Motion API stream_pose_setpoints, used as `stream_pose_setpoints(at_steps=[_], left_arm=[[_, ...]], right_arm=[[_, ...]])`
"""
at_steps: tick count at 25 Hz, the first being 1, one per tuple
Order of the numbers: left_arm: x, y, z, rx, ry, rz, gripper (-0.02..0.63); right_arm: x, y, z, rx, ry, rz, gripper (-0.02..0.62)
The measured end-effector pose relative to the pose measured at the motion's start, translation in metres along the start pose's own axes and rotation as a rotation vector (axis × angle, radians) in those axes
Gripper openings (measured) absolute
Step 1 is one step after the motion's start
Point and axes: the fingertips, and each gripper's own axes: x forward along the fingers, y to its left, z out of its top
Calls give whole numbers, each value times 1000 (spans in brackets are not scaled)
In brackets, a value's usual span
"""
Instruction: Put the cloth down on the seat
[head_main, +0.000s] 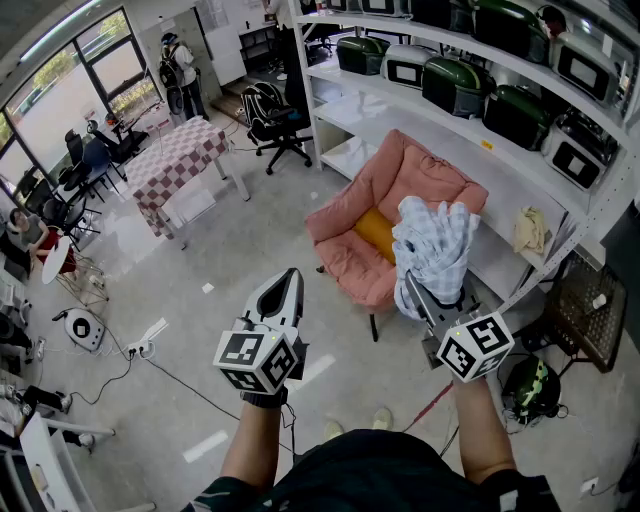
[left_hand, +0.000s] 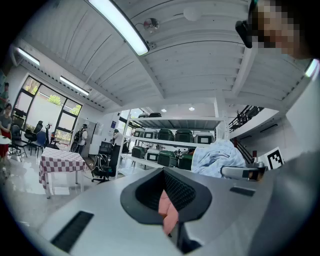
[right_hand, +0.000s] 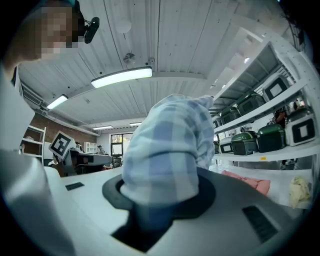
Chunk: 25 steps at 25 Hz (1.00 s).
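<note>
A blue-and-white checked cloth hangs bunched in the air over the right front of a pink padded chair with an orange seat cushion. My right gripper is shut on the cloth's lower part, and its fingertips are buried in the fabric. In the right gripper view the cloth fills the jaws of the right gripper, with the chair low at the right. My left gripper is held level to the chair's left, its jaws together and holding nothing. The left gripper view shows the left gripper and the cloth at its right.
White shelves with green-and-black appliances stand behind the chair. A beige rag lies on a shelf. A black basket and a green helmet are at the right. A checked table and an office chair stand far left.
</note>
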Motion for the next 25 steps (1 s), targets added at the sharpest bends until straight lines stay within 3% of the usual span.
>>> stream_pose_setpoints(at_steps=[15,25], left_arm=[[14,-3,-6,-2,7,12,3],[36,-22,-19,5,7,28,3]], right_arm=[[5,-16,-3,-11,7,2,144],[-5,-52,-12,14,9,-3,146]])
